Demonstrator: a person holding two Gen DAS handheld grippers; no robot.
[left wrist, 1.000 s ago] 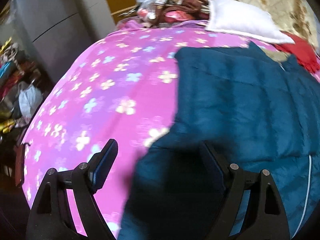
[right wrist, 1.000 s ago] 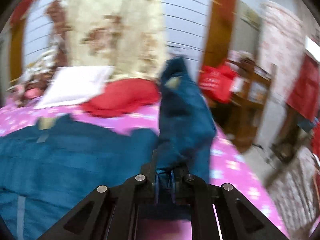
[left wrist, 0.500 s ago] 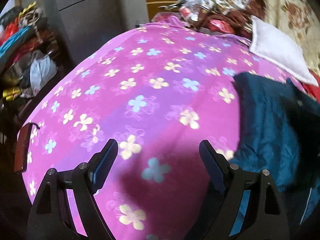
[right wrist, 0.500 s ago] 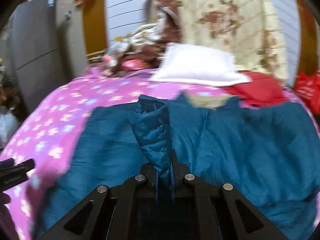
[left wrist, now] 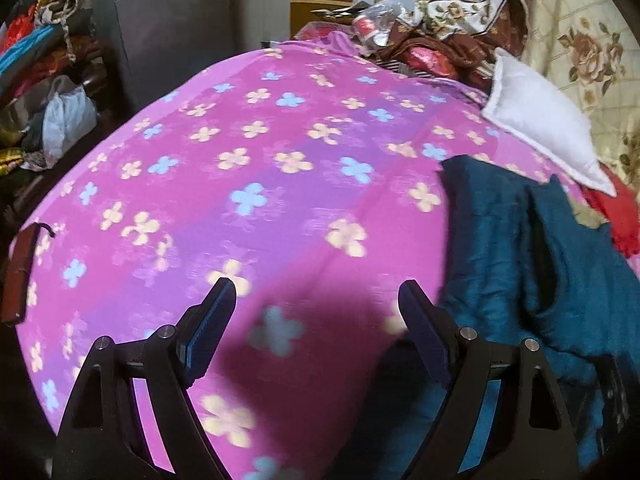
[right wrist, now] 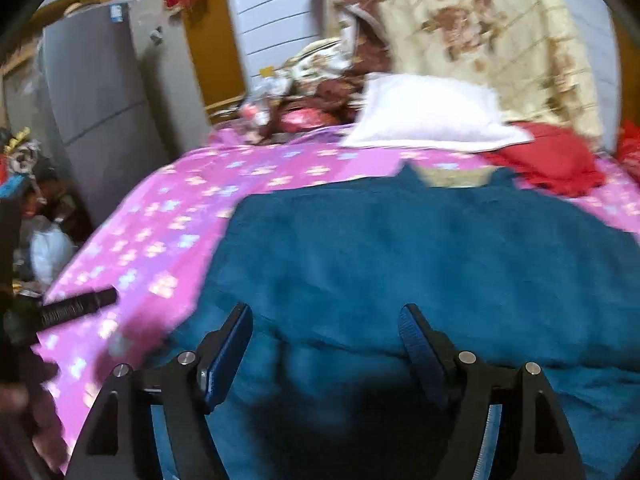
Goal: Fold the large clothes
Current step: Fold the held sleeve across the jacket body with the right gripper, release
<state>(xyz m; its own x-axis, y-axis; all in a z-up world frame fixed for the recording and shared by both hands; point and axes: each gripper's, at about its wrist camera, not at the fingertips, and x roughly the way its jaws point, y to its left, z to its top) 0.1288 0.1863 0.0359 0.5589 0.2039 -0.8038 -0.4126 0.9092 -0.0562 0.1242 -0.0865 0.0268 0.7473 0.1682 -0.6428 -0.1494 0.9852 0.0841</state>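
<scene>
1. Teal quilted jacket (right wrist: 420, 264) is spread flat on the bed, its collar turned toward the white pillow (right wrist: 428, 116); a fold of it is seen lying over the body in the left wrist view (left wrist: 560, 248).
2. Right tool (right wrist: 326, 344) is held just above the jacket; its jaws have just been opening, they stand wide apart, and no cloth is pinched between them.
3. Left tool (left wrist: 316, 312) is held wide over the pink flowered bedsheet (left wrist: 260, 184), beside the jacket's edge, with nothing gripped.
4. Red cloth (right wrist: 556, 160) is seen just beside the pillow, near the collar.
5. Grey cabinet (right wrist: 100, 92) is seen beyond the bed.
</scene>
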